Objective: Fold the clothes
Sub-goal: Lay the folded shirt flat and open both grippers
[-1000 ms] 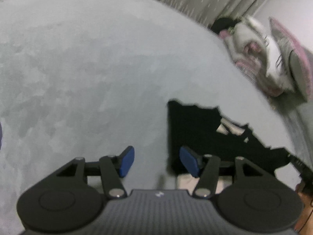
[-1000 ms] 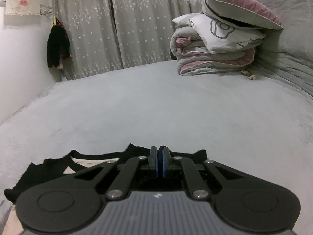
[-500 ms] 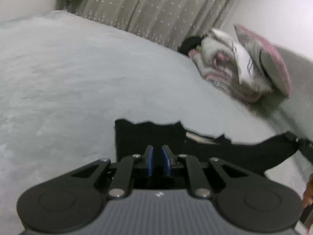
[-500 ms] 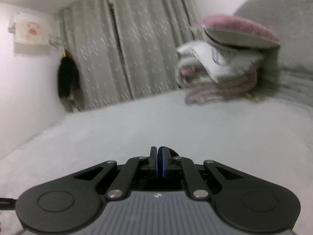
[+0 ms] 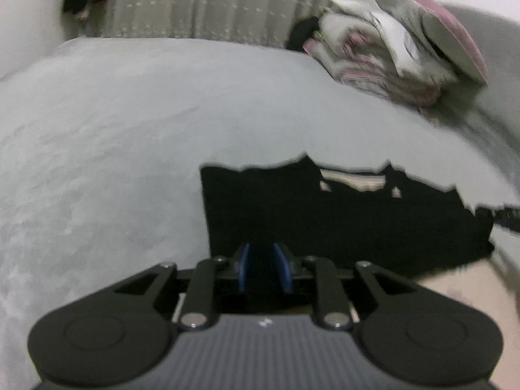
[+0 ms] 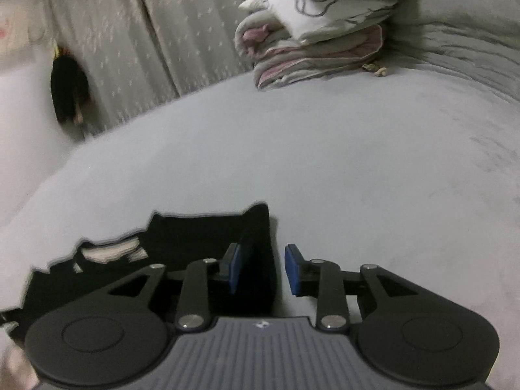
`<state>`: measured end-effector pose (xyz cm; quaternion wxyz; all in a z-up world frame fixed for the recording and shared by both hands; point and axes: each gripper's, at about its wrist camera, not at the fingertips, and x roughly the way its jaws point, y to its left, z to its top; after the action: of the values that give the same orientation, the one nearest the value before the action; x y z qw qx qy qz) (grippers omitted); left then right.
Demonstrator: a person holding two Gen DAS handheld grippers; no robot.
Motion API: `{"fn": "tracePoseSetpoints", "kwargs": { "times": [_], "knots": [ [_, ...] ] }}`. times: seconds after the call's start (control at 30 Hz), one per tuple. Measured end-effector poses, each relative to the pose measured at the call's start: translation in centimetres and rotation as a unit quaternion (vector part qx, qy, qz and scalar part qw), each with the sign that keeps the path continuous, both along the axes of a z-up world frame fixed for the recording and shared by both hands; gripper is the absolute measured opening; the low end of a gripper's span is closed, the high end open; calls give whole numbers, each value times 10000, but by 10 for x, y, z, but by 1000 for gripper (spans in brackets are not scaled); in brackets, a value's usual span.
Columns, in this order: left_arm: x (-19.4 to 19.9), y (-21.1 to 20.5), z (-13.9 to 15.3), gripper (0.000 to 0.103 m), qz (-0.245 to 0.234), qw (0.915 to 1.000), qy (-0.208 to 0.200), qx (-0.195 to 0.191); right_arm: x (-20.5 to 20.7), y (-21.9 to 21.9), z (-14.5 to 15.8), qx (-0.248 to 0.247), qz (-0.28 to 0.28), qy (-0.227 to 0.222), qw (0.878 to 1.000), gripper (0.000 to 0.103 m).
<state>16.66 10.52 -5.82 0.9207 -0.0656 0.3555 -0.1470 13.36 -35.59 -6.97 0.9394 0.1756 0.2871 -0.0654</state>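
A black garment [image 5: 341,224] is seen lying flat on the grey bed [image 5: 130,130], spread across the near part of the cover, w/ a pale inner patch [image 5: 352,180] showing at what looks like the neckline along its far edge. In the right wrist view the same cloth [image 6: 201,237] fills the lower left, its right edge running straight back.

Left gripper [image 5: 264,268]: fingers [image 5: 243,268] are held only narrowly apart, having just been eased open a little; black fabric is seen between and beyond them, but whether the pads press on it cannot be told, as the fold there is dark and blurred.

Right gripper [image 6: 261,269]: fingers [image 6: 234,268] are spread, having just been opening. The left pad sits over the garment's right edge, the right pad over bare bed; nothing is pinched.

Handling, as judged: the cloth is taken to be light, soft and limp, w/ no stiffness, so it is expected to sag and drag unless lifted at two points. It is not fragile. The plush bed cover is likely to add friction, so sliding is best avoided. Hold is best taken at corners or along a hem, thin edge pinched fully between the pads, both sides lifted evenly so the fold line stays straight.

Folded bedding [image 6: 308,39] is stacked at the far end, well apart.
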Motion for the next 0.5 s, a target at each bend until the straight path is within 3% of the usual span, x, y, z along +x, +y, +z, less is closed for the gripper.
{"fn": "tracePoseSetpoints", "kwargs": {
  "times": [0.07,0.23,0.27,0.37,0.5],
  "knots": [
    [6,8,2,21,318,9993,-40,-185,3,-4,4,85,-4,-112,9999,30],
    [18,10,-11,21,670,9972,42,-328,17,13,0,-260,291,-52,9992,30],
    [19,6,-13,21,649,9976,29,-242,20,17,-5,-387,345,30,9986,30],
    [20,-5,-23,21,584,9981,19,174,28,30,-17,-828,463,231,9952,11],
    [17,-16,-28,28,581,9961,-102,651,29,42,-21,-1300,444,248,9902,11]
  ]
}}
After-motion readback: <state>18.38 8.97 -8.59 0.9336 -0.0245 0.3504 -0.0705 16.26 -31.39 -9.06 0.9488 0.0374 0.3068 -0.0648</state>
